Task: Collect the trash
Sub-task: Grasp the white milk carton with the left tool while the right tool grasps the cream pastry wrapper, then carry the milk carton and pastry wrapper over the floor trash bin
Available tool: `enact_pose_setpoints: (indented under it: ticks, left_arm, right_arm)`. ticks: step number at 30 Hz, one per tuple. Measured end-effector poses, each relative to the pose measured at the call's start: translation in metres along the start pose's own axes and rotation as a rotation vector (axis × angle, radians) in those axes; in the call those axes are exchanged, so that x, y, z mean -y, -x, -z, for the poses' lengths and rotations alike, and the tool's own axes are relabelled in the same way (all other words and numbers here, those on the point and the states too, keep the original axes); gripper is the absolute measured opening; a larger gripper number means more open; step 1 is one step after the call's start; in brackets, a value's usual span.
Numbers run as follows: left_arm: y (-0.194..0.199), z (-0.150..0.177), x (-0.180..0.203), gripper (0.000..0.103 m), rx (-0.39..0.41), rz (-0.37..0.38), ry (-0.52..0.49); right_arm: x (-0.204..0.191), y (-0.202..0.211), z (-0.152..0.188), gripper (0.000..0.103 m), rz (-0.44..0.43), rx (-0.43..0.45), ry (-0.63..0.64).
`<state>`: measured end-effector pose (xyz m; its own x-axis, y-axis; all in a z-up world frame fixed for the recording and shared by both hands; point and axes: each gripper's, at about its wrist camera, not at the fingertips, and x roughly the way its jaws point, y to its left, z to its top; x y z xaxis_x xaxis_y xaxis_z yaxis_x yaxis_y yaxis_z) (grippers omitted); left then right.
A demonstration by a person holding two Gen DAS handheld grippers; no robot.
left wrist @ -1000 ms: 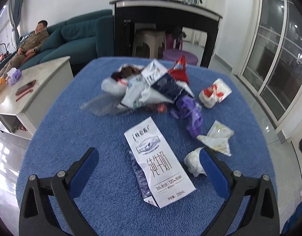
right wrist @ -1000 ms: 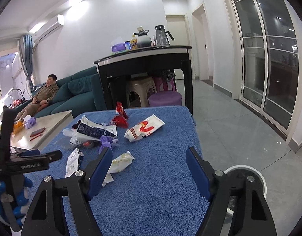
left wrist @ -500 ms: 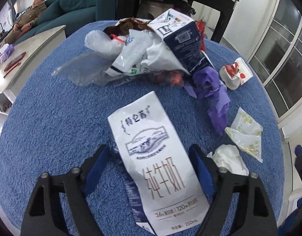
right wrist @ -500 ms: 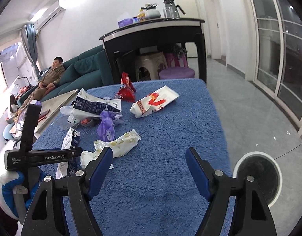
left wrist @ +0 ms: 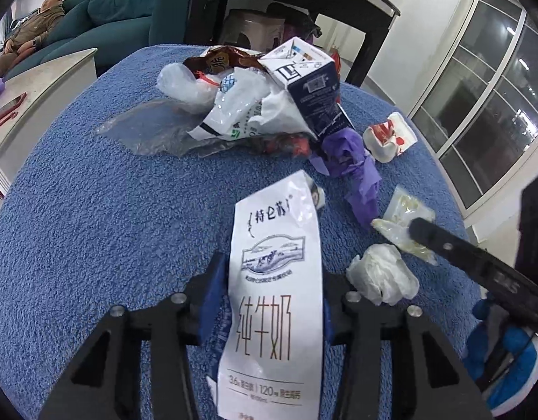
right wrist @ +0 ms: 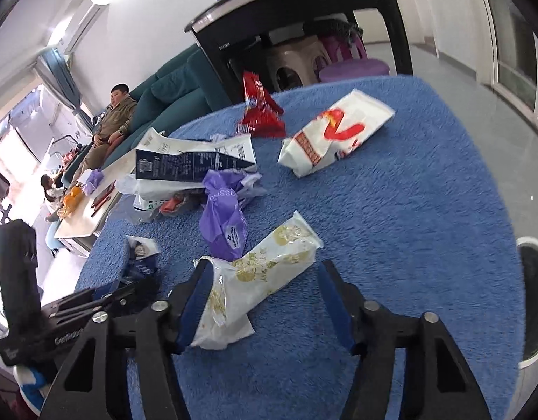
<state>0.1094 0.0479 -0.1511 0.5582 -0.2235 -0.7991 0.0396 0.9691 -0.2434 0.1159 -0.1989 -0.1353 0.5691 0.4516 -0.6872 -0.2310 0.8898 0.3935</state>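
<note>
On the blue table (left wrist: 94, 210) | left hand-held gripper (left wrist: 269, 301) has just closed onto milk carton (left wrist: 274, 280) | right hand-held gripper (right wrist: 262, 301) closing, not yet clamped, around wrapper (right wrist: 262, 273) | both pickups underway

the desk (left wrist: 94, 210) wears a blue, nubbly towel-like cover. the flattened milk carton (left wrist: 274, 280) is white with dark lettering, a small blue-grey landscape emblem and a navy side. the left claw (left wrist: 269, 301) is black with blue pads; the right claw (right wrist: 265, 301) is the same black and blue. the wrapper (right wrist: 262, 280) between its fingers is white and clear with a yellow-gold print. the crumpled bag (right wrist: 223, 220) is purple with white lettering. a white packet (right wrist: 332, 133) carries red swirls and an orange-brown band. behind it stands a red foil packet (right wrist: 260, 108). the bigger carton (left wrist: 314, 87) is navy and white. the sofa (left wrist: 118, 24) is teal.
</note>
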Motion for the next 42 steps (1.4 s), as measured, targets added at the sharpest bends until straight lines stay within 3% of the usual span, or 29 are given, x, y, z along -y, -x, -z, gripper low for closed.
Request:
enact_pose_setpoints:
  ticks: [4,10,20,42]
  left_arm:
    - [0.008,-0.002,-0.004,0.041,0.021,0.02,-0.001]
    - [0.027,-0.005,0.0,0.041,0.066,0.025,-0.01]
    - [0.058,-0.005,0.015,0.041,0.119,-0.022,-0.024]
    - [0.087,0.007,0.025,0.041,0.167,-0.047,-0.043]
  right_arm:
    - [0.006,-0.015,0.001,0.024,-0.034,-0.042,-0.058]
    - [0.001,0.002,0.004,0.017,-0.036,-0.003,-0.034]
    - [-0.003,0.05,0.018,0.017,-0.027,0.104,0.022]
    - [-0.031,0.078,0.03,0.017,-0.001,0.164,0.11]
